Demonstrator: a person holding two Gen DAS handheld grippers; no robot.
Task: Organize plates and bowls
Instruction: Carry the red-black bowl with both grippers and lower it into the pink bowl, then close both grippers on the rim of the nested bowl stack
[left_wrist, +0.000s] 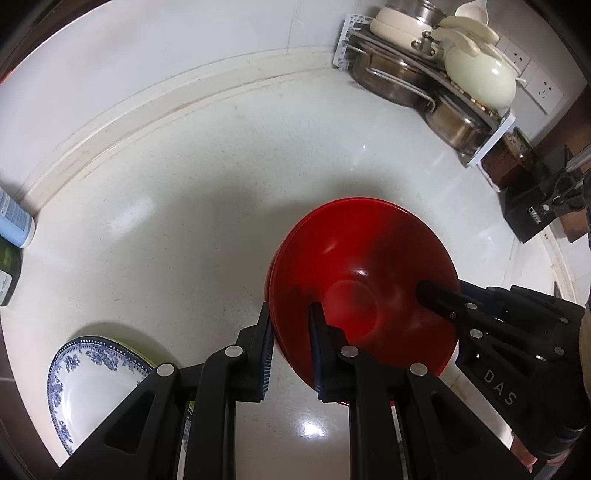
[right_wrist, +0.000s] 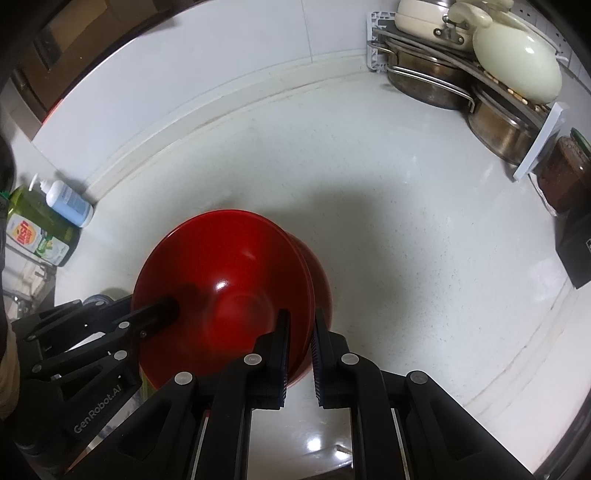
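Both grippers are on the glossy red round bowl, which sits low and right of centre in the left wrist view and low and left of centre in the right wrist view, over the speckled white worktop. The left gripper has its fingers straddling the near-left rim, one pad outside the wall and one inside the bowl, though a sliver of gap shows, so whether they truly clamp it I cannot tell. The right gripper does the same on the opposite rim, its fingers drawn close with the red wall between them; again, firm contact is not certain. A second red rim edge shows just beneath the first, suggesting stacked red bowls, but I cannot say for sure. In the lower left of the left wrist view lies a white round plate with a blue floral border, flat on the worktop, well apart from the bowl. In the upper right corner stands a white rack with steel pans and cream lidded pots. At the left edge of the right wrist view sit a pale blue pump bottle and a green dish-soap bottle, side by side.
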